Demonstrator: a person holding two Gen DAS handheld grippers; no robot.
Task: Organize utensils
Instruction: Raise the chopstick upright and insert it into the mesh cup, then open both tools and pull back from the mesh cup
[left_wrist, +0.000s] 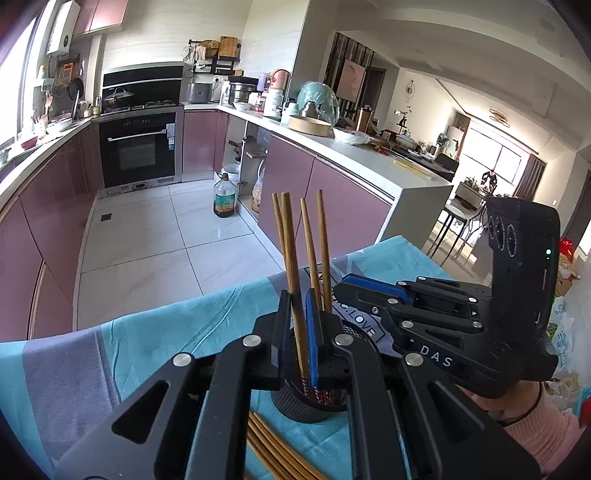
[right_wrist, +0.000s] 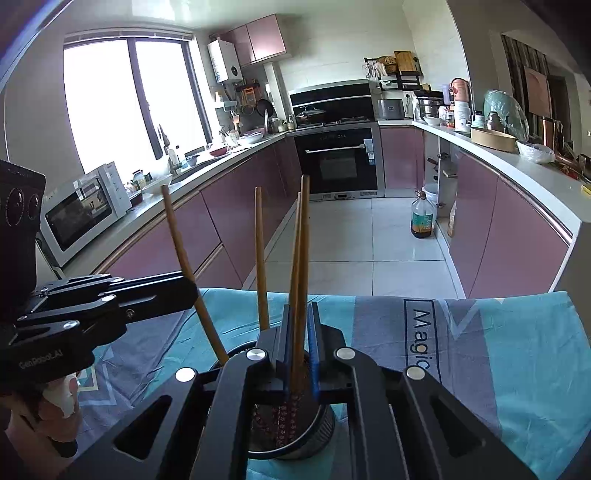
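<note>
Chopsticks: four wooden sticks stood nearly upright over a dark mesh cup (left_wrist: 306, 406), long axes running bottom to top of the frame, patterned ends down, plain ends up.
Left chopstick (left_wrist: 295, 295): pinched between the left gripper's (left_wrist: 299, 310) blue pads, lower centre of the left view, leaning slightly toward the upper left; its patterned end reached down into the cup mouth.
Right chopsticks (right_wrist: 301, 280): a pair pressed together between the right gripper's (right_wrist: 299, 321) pads, centre of the right view, tips up, lower ends inside the cup (right_wrist: 295, 439).
Loose stick (right_wrist: 261, 258): upright just left of the right gripper; whether it rested in the cup could not be told.
Cup contents: red-patterned stick ends, seen in both views.
Spare chopsticks (left_wrist: 273, 450): several lay flat on the cloth, bottom centre of the left view, running diagonally.
Cloth (left_wrist: 155, 332): teal and grey, spread under the cup.
Grippers: both narrowed onto wood, just beside each other over the cup.
Hand (left_wrist: 524, 402): pink sleeve, lower right of the left view.
</note>
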